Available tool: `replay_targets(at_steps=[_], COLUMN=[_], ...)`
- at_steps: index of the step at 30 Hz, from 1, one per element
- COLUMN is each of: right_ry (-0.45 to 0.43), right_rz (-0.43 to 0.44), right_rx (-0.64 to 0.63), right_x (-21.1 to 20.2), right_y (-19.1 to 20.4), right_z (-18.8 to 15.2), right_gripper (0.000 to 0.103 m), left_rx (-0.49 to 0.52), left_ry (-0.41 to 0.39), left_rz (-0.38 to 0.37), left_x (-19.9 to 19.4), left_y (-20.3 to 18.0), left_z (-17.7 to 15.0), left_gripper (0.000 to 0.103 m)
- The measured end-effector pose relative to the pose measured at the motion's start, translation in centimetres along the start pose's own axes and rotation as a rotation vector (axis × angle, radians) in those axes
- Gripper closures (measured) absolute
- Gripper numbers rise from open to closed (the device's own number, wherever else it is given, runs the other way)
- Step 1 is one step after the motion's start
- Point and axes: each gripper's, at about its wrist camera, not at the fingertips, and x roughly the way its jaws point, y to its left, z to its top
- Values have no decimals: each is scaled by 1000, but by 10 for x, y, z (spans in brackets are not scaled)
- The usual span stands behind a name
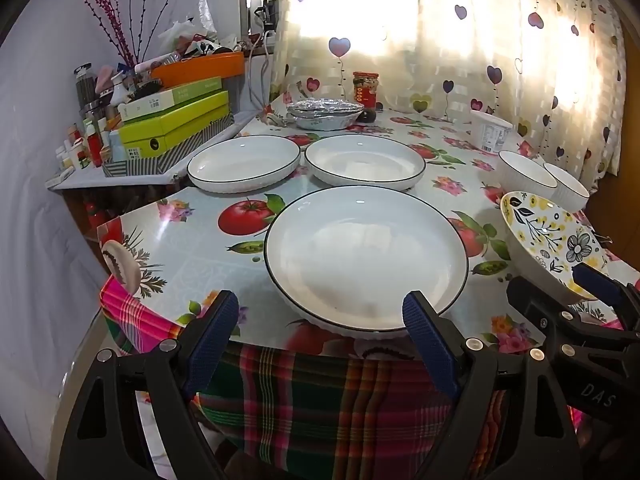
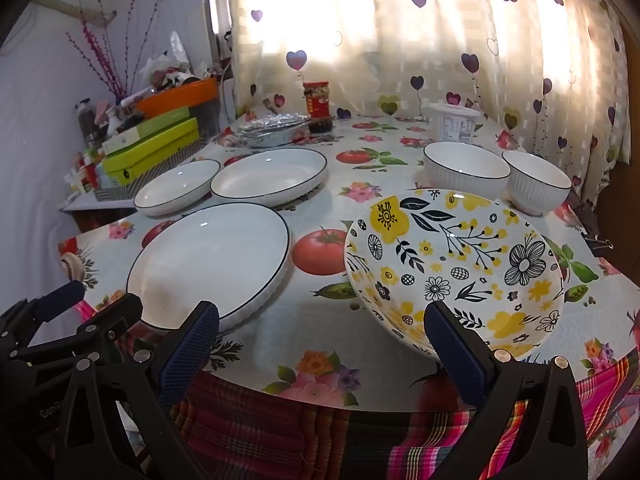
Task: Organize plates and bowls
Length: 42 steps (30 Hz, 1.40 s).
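Observation:
Three white plates with thin black rims lie on the fruit-print tablecloth: the nearest plate [image 1: 366, 258] [image 2: 212, 260] and two farther plates [image 1: 244, 162] [image 1: 364, 160] side by side. A yellow and black floral bowl [image 2: 452, 268] [image 1: 552, 240] sits right of the nearest plate. Two white ribbed bowls [image 2: 466, 170] [image 2: 536, 184] stand behind it. My left gripper [image 1: 322, 312] is open at the table's near edge, just short of the nearest plate's rim. My right gripper [image 2: 322, 320] is open, its right finger in front of the floral bowl's near rim. Neither holds anything.
At the back stand stacked foil trays [image 1: 324, 114], a red-labelled jar [image 1: 365, 90] and a white tub [image 2: 456, 122]. A side shelf at left carries green boxes [image 1: 176, 124], an orange tray and small bottles. A plaid cloth [image 1: 320, 400] hangs over the near table edge. A curtain closes the back.

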Motion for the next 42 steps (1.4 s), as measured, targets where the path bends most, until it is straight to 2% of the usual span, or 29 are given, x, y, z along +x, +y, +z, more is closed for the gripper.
replay_targets(at_steps=[6,10,15,23,42], right_ry=[2,1,1,2,10], right_rz=[1,0,1,0,3], right_rx=[-2,-1,-2,-3,-11], right_x=[1,1,2,1,8], right_y=[0,1,1,0,5], right_z=[0,1,2,3,1], right_gripper=[0,0,0,0,0], left_rx=[-2,-23,-68,-85,-79], left_ry=[6,8,21,26,38], left_rz=[0,-31,-67,-12,14], left_x=[2,2,5,7,12], left_y=[1,-3,11,16,17], left_z=[0,-4,-1,-1,-1], left_gripper=[18,18,18,18,18])
